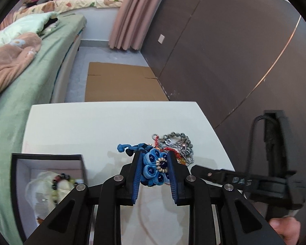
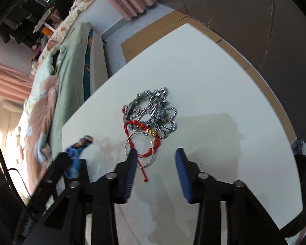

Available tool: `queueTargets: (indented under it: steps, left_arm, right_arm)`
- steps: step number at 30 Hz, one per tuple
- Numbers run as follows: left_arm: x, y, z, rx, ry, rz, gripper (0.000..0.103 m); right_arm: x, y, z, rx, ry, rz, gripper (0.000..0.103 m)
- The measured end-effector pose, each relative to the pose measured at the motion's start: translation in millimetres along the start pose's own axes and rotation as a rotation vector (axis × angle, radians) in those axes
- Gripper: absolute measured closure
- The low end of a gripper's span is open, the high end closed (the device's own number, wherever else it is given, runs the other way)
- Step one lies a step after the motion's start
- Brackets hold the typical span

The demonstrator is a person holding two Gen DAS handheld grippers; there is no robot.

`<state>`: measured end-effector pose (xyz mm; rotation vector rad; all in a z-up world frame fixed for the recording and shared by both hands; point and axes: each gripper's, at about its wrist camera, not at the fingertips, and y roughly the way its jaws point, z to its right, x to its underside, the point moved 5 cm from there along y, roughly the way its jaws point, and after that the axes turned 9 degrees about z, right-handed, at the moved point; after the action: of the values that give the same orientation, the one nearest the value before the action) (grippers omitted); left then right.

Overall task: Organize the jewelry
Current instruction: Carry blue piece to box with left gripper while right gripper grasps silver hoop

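Fingers of left gripper (image 1: 155, 163) are pinching the blue flower bracelet (image 1: 154, 168) w/ box (image 1: 50, 159) waiting left of them, prob for drop-off, while right gripper (image 2: 156, 159) fingers are standing spread, empty, just short of the jewelry pile (image 2: 153, 112) on the bench (image 2: 214, 102).

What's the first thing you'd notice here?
A bright blue flower ornament clamped in the left gripper, above the white table. Next, a tangle of silver chains and a red string bracelet mid-table, just ahead of the empty right gripper.
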<state>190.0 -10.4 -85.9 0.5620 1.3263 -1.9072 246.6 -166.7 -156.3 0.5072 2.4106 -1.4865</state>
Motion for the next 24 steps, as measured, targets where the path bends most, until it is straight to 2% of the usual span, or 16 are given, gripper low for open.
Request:
queueTargets:
  steps: [6,14,17,24]
  left_arm:
    - [-6.4,-15.0,-12.3,-0.005,-0.016,0.023,0.077]
    - [-10.3,-33.5,-26.1,-0.011,-0.039,0.049,0.077]
    - [-11.2,-42.2,-30.0,-0.016,-0.042,0.062,0.077]
    - [-11.8,-65.6,-47.2,-0.040,-0.063,0.094,0.077]
  right_arm:
    - [5.7,20.1,-7.0,0.041,-0.026,-0.035,0.088]
    - [8.0,26.4,-15.7,0.126,-0.095,-0.001,0.095]
    - [8.9,23.1,-12.7,0.097,-0.069,0.006,0.099]
    - [6.8,-0.5,-19.5,-0.011,-0.030,0.076,0.099]
